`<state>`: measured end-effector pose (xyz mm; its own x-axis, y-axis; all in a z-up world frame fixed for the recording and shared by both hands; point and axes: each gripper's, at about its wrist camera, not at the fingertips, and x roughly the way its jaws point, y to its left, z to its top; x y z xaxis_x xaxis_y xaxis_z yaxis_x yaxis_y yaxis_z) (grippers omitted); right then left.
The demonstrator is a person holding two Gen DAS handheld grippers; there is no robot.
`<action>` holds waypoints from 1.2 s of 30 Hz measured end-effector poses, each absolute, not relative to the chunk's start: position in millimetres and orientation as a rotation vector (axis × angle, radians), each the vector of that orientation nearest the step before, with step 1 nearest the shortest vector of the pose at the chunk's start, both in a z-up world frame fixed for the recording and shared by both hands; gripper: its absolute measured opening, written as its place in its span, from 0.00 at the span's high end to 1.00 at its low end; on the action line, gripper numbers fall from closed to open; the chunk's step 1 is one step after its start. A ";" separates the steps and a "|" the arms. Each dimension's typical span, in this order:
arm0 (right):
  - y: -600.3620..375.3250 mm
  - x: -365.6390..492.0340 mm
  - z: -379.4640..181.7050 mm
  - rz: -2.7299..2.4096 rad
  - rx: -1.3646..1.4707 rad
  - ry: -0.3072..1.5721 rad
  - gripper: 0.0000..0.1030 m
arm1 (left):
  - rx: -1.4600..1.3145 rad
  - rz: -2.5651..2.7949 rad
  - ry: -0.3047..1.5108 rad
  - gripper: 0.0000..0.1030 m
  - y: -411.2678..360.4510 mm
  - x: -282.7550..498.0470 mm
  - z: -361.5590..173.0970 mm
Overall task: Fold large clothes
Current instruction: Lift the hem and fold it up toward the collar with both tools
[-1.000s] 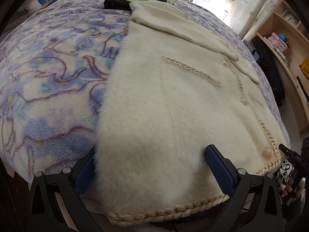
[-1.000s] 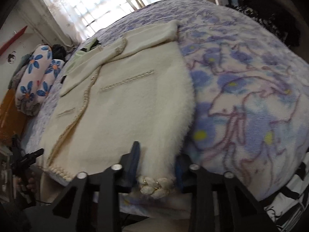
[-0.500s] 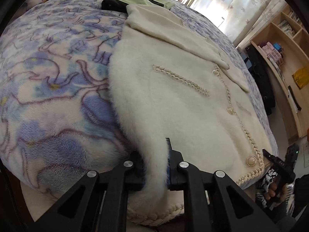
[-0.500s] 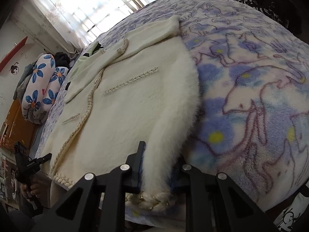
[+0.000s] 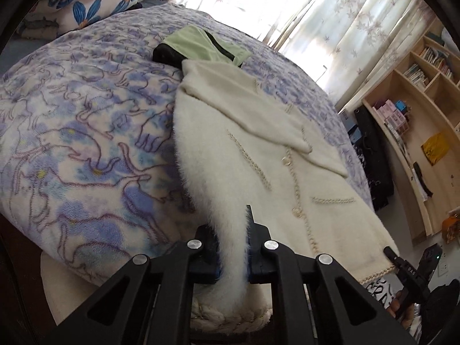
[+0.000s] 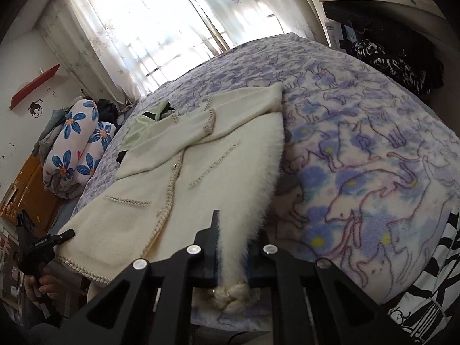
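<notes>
— Both grippers have closed on the hem since a second ago: the left gripper (image 5: 231, 247), which stood wide open astride the near edge, now pinches a fluffy bunch of the cream cardigan (image 5: 258, 155) between its pads, and that corner has come up off the blanket (image 5: 72, 149).

— And the right one?

— The right gripper (image 6: 233, 254) has just been closing too, and it is clamped on the opposite near corner, with the braided hem (image 6: 231, 296) bulging out below its pads. So both near corners are held and raised, which I judge to be the start of carrying the hem toward the far collar.

— Where does the rest of the cardigan lie?

— Flat on the bed, buttoned front up, both sleeves folded across the chest, collar at the far end.

— Anything in the way?

— A green and black garment (image 5: 201, 46) lies at the far end, touching or just under the collar; a fold carried too far could land on it. Flowered pillows (image 6: 77, 146) sit well off to the left, and the shelves (image 5: 417, 92) stand apart on the right.
</notes>
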<state>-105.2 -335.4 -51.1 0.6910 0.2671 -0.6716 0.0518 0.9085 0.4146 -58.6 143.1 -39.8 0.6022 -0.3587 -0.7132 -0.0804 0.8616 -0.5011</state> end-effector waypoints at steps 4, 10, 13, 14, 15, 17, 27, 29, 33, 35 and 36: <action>-331.8 -121.5 -29.4 0.167 0.441 0.788 0.89 | -0.559 -0.180 0.888 0.91 152.5 -74.8 -12.4; -339.8 -136.2 7.8 0.208 0.504 0.720 0.89 | -0.667 -0.170 0.850 0.91 178.6 -86.9 13.9; -346.1 -126.3 18.7 0.205 0.532 0.700 0.90 | -0.702 -0.174 0.824 0.91 191.4 -73.8 20.8; -347.9 -119.5 21.4 0.199 0.534 0.694 0.90 | -0.703 -0.172 0.817 0.91 193.4 -65.9 23.2; -350.7 -111.7 23.4 0.190 0.541 0.692 0.90 | -0.702 -0.170 0.814 0.91 195.0 -56.5 24.8; -359.2 -88.5 24.5 0.180 0.576 0.695 0.90 | -0.708 -0.160 0.821 0.91 197.5 -30.7 25.4; -379.7 68.9 21.0 0.108 0.601 0.731 0.89 | -0.634 -0.083 0.862 0.88 207.2 137.8 8.9; -382.6 105.8 14.0 0.086 0.606 0.749 0.89 | -0.621 -0.063 0.890 0.87 204.9 179.2 -3.3; -381.5 175.5 -14.4 0.034 0.596 0.799 0.84 | -0.600 -0.058 0.954 0.79 201.0 251.2 -38.1; -381.8 212.2 -41.3 0.041 0.623 0.880 0.73 | -0.621 -0.057 1.037 0.73 199.2 286.6 -67.0; -382.1 228.0 -57.9 0.040 0.641 0.932 0.67 | -0.627 -0.035 1.073 0.71 197.9 300.5 -80.7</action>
<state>228.0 -382.1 -57.9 0.6093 0.3001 -0.7339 0.2365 0.8147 0.5295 300.5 197.9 -80.7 0.4941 -0.3215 -0.8078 -0.2687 0.8272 -0.4935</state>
